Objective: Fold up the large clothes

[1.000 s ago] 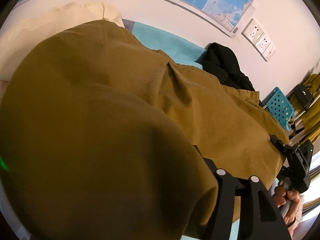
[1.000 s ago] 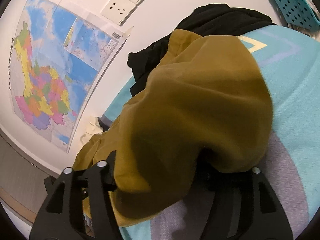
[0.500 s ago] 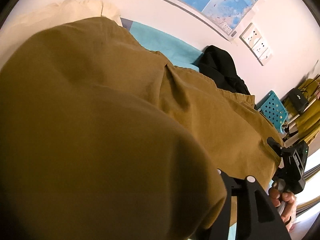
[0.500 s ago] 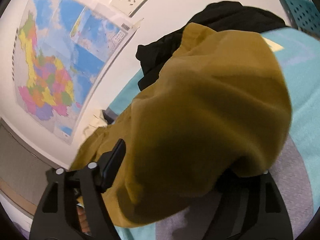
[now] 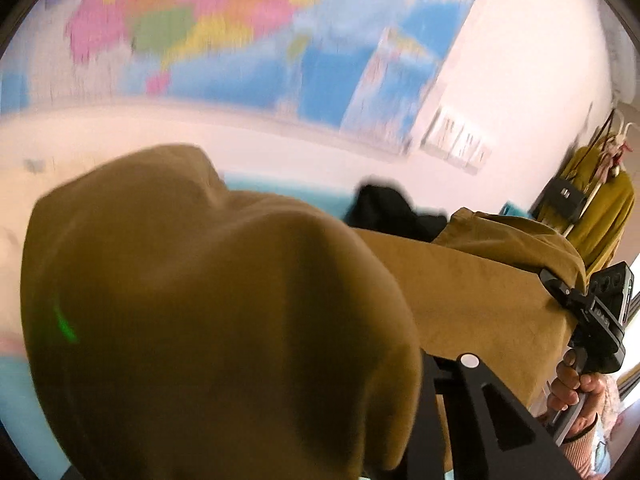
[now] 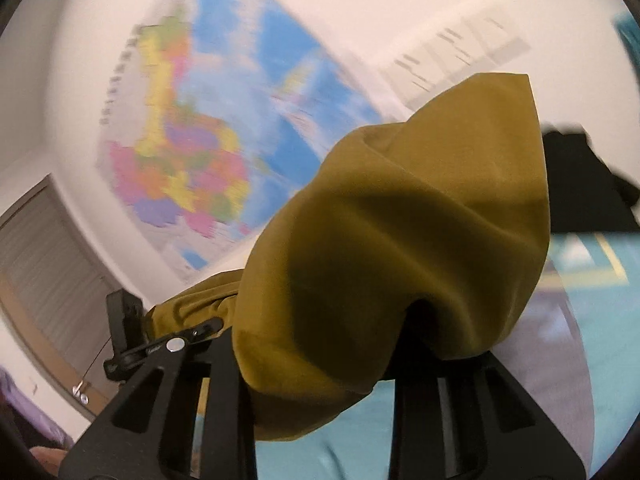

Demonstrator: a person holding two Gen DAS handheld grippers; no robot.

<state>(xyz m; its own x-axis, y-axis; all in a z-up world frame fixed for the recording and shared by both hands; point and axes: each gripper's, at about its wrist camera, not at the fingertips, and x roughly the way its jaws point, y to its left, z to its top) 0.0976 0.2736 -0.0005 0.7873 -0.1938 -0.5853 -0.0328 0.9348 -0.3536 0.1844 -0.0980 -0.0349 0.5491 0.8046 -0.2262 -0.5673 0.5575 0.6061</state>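
A large mustard-brown garment [image 5: 200,280] bulges over my left gripper [image 5: 280,408] and hides its left finger and both tips. The jaws are closing with the cloth between them. From there the cloth runs taut to my right gripper [image 5: 588,312], which a hand [image 5: 572,384] holds at the right edge. In the right wrist view the same garment [image 6: 400,220] hangs in a thick fold between the black fingers of my right gripper [image 6: 320,340], whose jaws are closing on it. The left gripper [image 6: 128,332] shows small at the lower left, with cloth in it.
A teal and grey bedcover [image 6: 600,360] lies below. A black garment [image 5: 392,208] sits on it by the wall. A coloured map [image 5: 240,40] and wall sockets [image 5: 456,144] are behind. A rack with a yellow coat and black bag [image 5: 600,200] stands far right.
Both grippers have risen fast and tilted up, so the wall map now fills the views. The garment has come up off the bed with them, and both pairs of jaws have narrowed on the cloth.
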